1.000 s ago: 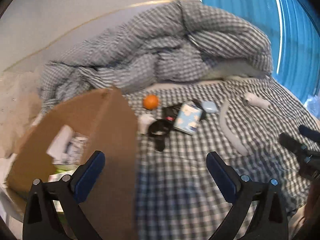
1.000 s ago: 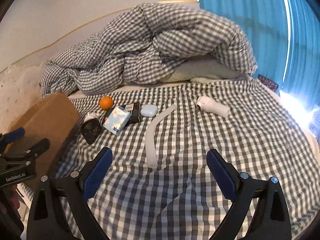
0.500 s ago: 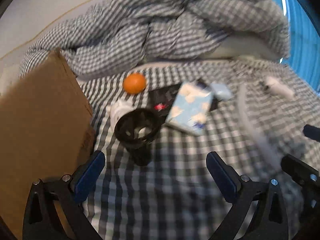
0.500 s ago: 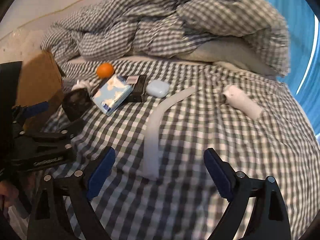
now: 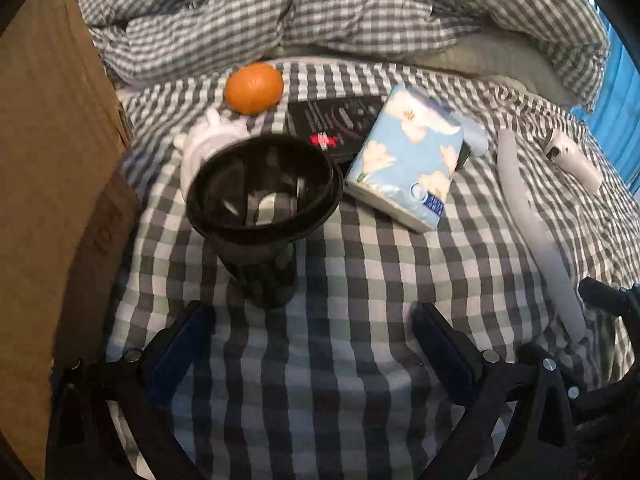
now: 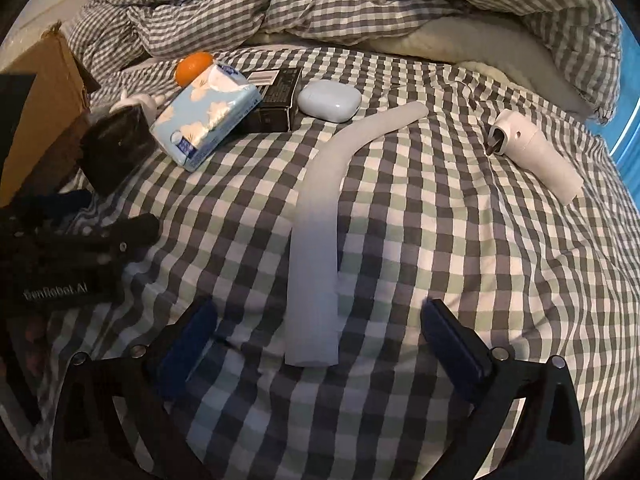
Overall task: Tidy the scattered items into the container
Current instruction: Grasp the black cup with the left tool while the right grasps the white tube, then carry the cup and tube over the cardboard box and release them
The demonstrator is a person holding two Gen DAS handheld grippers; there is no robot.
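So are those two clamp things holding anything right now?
No. Both the left gripper and the right gripper are open with nothing between their fingers; the black cup and white tube lie untouched.

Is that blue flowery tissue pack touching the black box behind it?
Touching. In the right wrist view the tissue pack leans on and overlaps the black box, with no checked sheet showing between them.

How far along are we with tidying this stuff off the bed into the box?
Nothing visibly done: the cardboard box shows only its outer wall. In hand: nothing, the left gripper is open near the black cup, and the right gripper is open around the white tube. Left on the bed: orange, tissue pack, black carton, earbud case, white dispenser.
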